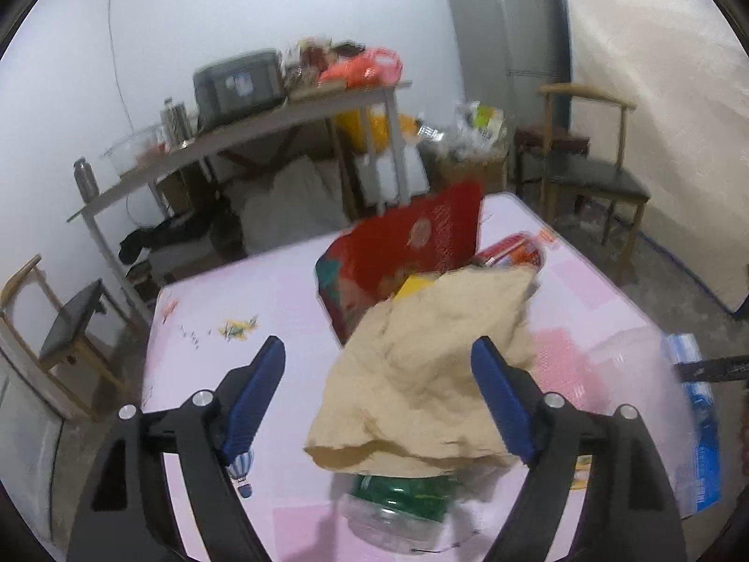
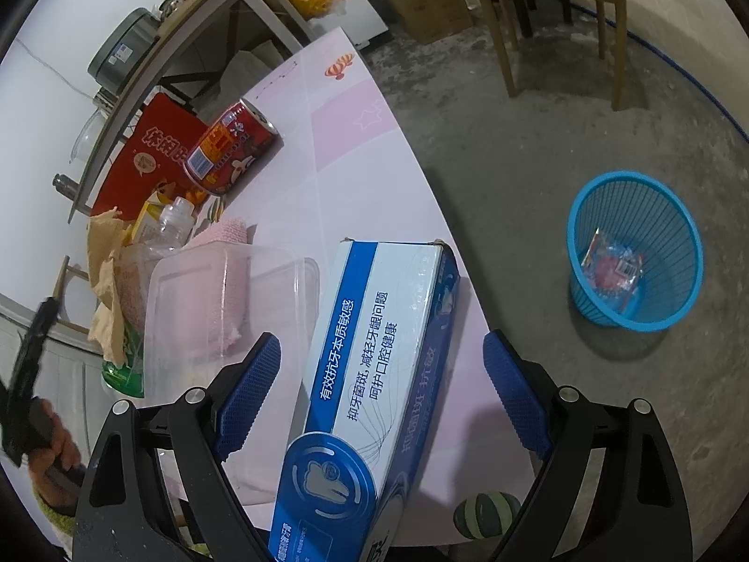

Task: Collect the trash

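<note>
We see the desk (image 2: pixel 356 150), covered in pink, carrying most of the trash, and on the grey floor to its right a blue mesh basket (image 2: pixel 674 253) with one shiny wrapper (image 2: pixel 613 267) lying in its bottom. On the desk's near right edge lies a long blue-and-white toothpaste box (image 2: pixel 384 356), directly between the fingers of our right gripper (image 2: pixel 381 395); its jaws stand wide apart and neither pad presses on the box. Just left of the box sits a clear plastic tub (image 2: pixel 229 299), upside down as far as we can tell, over something pink. Farther back stands a red paper bag (image 1: pixel 412 243), open at the top, with a yellow carton (image 1: pixel 414 284) showing at its mouth, and a red can (image 2: pixel 229 147) lies on its side to the right. Our left gripper (image 1: pixel 379 403) is spread open too; crumpled brown paper (image 1: pixel 421 374) hangs between its fingers, draped over a green-labelled clear bottle (image 1: pixel 398 501). We cannot tell whether the paper touches the right pad.
</note>
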The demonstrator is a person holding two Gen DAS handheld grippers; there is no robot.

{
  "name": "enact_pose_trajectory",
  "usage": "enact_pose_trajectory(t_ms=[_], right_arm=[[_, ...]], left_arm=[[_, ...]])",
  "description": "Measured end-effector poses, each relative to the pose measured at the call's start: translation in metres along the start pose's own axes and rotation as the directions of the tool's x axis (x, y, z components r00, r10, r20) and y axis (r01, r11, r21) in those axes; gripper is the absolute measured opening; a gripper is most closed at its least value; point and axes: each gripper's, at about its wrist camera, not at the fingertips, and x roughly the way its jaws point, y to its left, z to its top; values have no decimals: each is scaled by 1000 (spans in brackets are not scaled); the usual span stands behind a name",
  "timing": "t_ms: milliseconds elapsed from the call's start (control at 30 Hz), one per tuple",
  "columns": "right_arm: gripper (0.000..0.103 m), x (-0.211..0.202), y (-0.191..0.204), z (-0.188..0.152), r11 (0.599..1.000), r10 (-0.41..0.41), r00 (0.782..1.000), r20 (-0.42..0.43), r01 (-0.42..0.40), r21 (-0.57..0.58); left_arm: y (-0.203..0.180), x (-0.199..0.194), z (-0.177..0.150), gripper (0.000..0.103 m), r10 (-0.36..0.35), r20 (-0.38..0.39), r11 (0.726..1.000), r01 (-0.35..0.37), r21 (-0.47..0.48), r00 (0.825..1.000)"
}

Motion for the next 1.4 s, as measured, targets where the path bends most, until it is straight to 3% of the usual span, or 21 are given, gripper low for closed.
enact_pose_trajectory(t_ms=[67, 167, 233, 300, 400, 500, 533, 700, 900, 1067, 1133, 1333, 1400], right_arm=[[85, 1, 1, -1, 1000, -7, 1000, 1, 7, -8], [85, 3, 5, -1, 998, -50, 999, 1, 50, -33], [83, 7, 6, -3, 993, -108, 994, -9, 108, -53], [79, 10, 4, -4, 992, -114, 993, -20, 113, -47], [68, 8, -1, -6, 989, -135, 991, -22, 134, -56], [64, 5, -5, -8, 990, -124, 992, -25, 123, -64], [63, 5, -6, -8, 990, -122, 992, -24, 120, -70], [57, 1, -3, -9, 988, -127, 992, -9, 125, -94], [52, 0, -2, -4, 987, -122, 992, 2, 122, -102], [51, -3, -6, -7, 990, -108, 994, 6, 108, -86], [51, -5, -5, -8, 988, -129, 991, 22, 131, -84], [51, -13, -8, -9, 984, -151, 987, 62, 156, -82], [51, -11, -11, -11, 986, -147, 987, 61, 152, -70]], left_arm=[[-8, -16, 3, 83, -86, 34, 996, 86, 2, 996], [-32, -32, 6, 85, -231, 38, 973, 230, 28, 972], [-54, -31, 3, 86, -339, -11, 940, 339, 34, 941], [-72, -24, -3, 87, -418, -76, 907, 421, 15, 905], [-93, -7, -14, 87, -492, -163, 869, 493, -37, 855], [-109, 16, -23, 88, -535, -240, 844, 526, -107, 810], [-112, 23, -24, 89, -536, -258, 843, 523, -126, 804], [-120, 54, -32, 90, -502, -310, 865, 469, -180, 807], [-121, 72, -38, 90, -533, -343, 846, 483, -224, 774], [-129, 74, -34, 90, -521, -364, 854, 469, -227, 772], [-133, 72, -31, 91, -506, -363, 862, 463, -204, 782], [-155, 71, -22, 97, -401, -378, 914, 393, -102, 835], [-168, 71, -21, 98, -341, -381, 936, 347, -54, 859]])
